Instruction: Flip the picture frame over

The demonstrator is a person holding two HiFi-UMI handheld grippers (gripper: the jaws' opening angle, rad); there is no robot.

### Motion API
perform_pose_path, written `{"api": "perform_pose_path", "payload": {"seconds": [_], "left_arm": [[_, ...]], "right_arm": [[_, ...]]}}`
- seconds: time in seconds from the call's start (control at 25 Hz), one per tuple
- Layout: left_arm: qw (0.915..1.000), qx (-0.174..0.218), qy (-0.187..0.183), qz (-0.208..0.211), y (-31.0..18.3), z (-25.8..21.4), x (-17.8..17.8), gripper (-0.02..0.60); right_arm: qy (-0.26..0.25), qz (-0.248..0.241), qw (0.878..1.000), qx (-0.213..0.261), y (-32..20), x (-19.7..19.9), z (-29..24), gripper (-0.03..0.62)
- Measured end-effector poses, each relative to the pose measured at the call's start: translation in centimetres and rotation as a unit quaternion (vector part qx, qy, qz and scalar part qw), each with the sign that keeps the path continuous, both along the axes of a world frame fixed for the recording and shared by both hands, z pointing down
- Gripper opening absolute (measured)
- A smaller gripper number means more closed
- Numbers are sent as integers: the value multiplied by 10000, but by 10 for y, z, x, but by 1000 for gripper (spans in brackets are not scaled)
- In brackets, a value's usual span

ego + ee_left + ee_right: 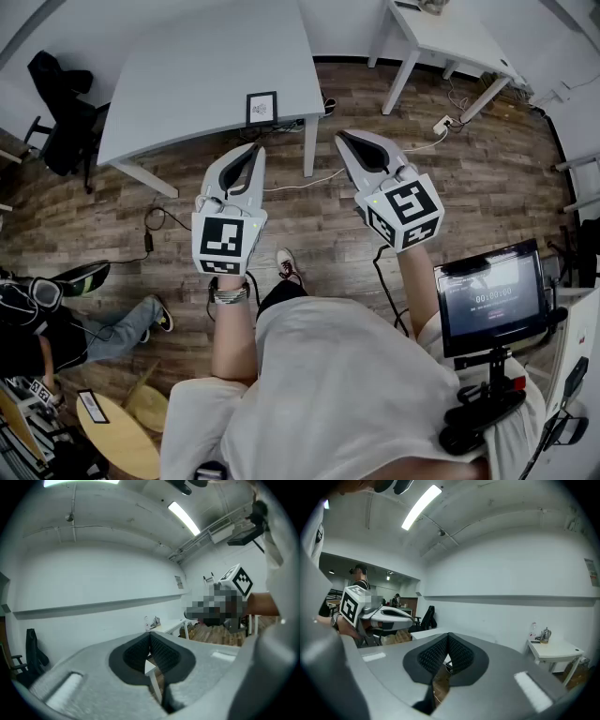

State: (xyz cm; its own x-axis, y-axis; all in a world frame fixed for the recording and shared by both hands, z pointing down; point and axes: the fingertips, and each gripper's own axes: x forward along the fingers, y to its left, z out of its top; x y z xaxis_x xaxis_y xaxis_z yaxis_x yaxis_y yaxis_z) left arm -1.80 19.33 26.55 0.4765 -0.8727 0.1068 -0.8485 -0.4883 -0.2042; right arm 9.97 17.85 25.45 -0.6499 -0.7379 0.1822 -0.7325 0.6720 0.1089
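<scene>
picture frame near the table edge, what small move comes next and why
Probably ease the left tongs forward toward the picture frame, opening them on the way. Both the left and the right tongs are shut, empty and short of the table, over the floor. The frame sits untouched near the table's near edge, just ahead of the left pair.

Grey table (pixel 187 75); picture frame (pixel 262 108) at front edge.

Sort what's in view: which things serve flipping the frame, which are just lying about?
Job: picture frame, grey table, left gripper, right gripper.
Lying about: black chair, white table, power strip, screen.
</scene>
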Motion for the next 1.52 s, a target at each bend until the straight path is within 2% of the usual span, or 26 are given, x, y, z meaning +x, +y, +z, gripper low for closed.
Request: {"api": "perform_pose_path", "payload": {"seconds": [0.24,0.36,0.6,0.8,0.92,1.08,1.24,1.4,1.52], "left_arm": [[10000,-21,21,-53,1,5,-3,3],[9999,-33,-131,-43,-3,2,-9,3],[9963,-595,-572,258,-82,42,-40,11],[9900,-805,-1034,531,-129,70,-56,37],[9879,-974,-1003,673,-151,82,-64,45],[9836,-1241,-1054,776,-171,99,-63,61],[9789,-1517,-924,1012,-188,127,-57,78],[9686,-1860,-1192,1141,-206,169,-55,83],[9614,-1961,-1552,1143,-223,191,-54,97]], "right_arm": [[13,-74,10000,27,2,-1,2,2],[-180,-84,9998,39,-3,-6,-7,2],[-239,106,9995,-173,-77,-39,18,2],[-388,304,9977,-464,-114,-58,44,2],[-545,411,9958,-608,-132,-66,49,2],[-420,528,9950,-742,-149,-65,57,2],[-323,628,9934,-907,-164,-64,77,2],[-284,677,9909,-1131,-186,-62,101,3],[-275,600,9886,-1351,-206,-60,120,3]]}}
